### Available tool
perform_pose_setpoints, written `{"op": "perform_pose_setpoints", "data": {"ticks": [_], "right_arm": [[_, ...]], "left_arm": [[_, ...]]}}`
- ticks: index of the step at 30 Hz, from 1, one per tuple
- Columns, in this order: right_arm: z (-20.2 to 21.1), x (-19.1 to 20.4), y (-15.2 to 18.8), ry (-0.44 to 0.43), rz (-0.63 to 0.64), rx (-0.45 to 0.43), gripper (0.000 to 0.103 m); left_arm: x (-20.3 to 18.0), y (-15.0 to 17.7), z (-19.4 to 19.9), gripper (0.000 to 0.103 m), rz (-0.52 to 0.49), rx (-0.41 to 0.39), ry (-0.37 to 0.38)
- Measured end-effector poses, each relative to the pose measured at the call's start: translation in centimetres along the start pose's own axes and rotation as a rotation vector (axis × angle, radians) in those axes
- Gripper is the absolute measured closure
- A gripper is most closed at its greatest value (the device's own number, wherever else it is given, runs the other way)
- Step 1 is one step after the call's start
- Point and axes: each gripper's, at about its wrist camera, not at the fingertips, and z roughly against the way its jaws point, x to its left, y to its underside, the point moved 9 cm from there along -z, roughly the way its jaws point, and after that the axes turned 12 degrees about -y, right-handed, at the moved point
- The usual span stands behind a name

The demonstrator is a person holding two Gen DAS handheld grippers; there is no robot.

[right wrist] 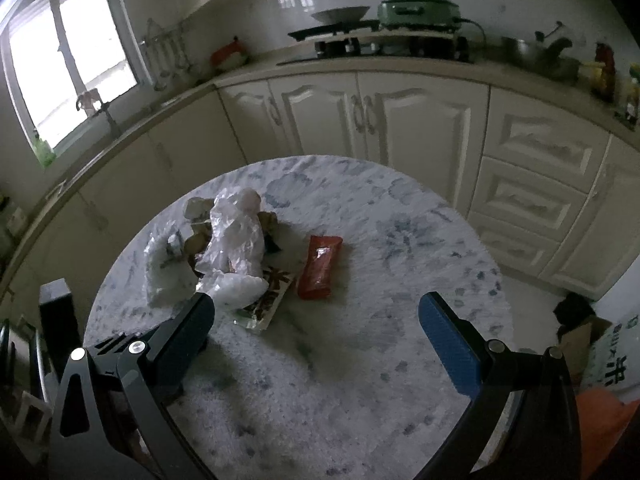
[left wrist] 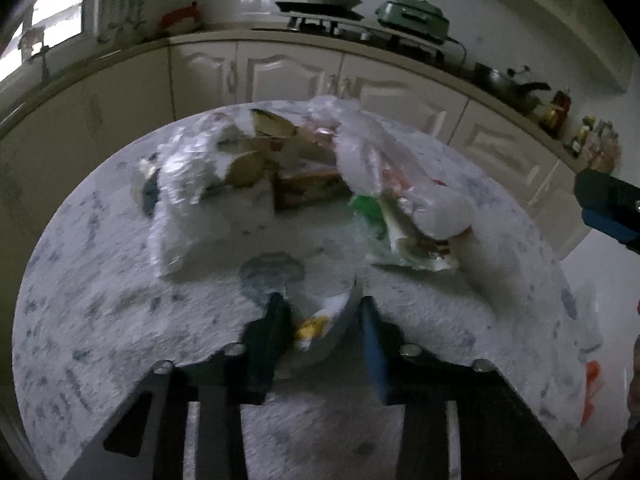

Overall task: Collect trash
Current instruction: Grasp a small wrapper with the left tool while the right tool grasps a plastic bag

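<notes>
A heap of trash lies on the round table with its blue-flowered white cloth: crumpled white plastic bags, brown wrappers and a green packet. My left gripper sits low over the table's near side, shut on a white and yellow wrapper held between its pads. A red wrapper lies flat, just right of the heap. My right gripper hovers above the table with its jaws wide open and nothing between them. The red wrapper is just beyond its fingertips. One of its blue fingers shows at the left wrist view's right edge.
Cream cabinets and a counter run behind the table, carrying a stove, a green cooker and bottles. On the floor to the right are a printed bag and something orange. A dark upright object stands at the left.
</notes>
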Motion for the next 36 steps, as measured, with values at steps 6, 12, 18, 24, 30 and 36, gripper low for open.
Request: {"op": "perform_pose_setpoints", "data": {"ticks": [6, 12, 18, 24, 30, 36], "right_arm": [[-2.7, 1.3, -0.7, -0.028, 0.036, 0.036, 0.0], [-6.2, 2.7, -1.6, -0.055, 0.077, 0.077, 0.0], [-11.3, 4.1, -2.6, -0.105, 0.119, 0.146, 0.014], [-15.2, 4.0, -1.6, -0.138, 0.117, 0.223, 0.067], [-12.2, 3.4, -1.4, -0.236, 0.026, 0.173, 0.073], [-8.4, 3.7, -1.4, -0.293, -0.012, 0.112, 0.073]], "left_arm": [[1.8, 0.2, -0.4, 0.079, 0.045, -0.005, 0.016], [3.7, 0.0, 0.8, 0.085, 0.09, -0.02, 0.005], [5.6, 0.0, 2.7, 0.086, 0.122, -0.056, -0.034], [6.6, -0.5, 3.8, 0.092, 0.139, -0.077, -0.057], [7.2, -0.2, 3.7, 0.093, 0.155, -0.067, -0.038], [6.2, -0.7, 5.7, 0.093, 0.14, -0.111, -0.021]]}}
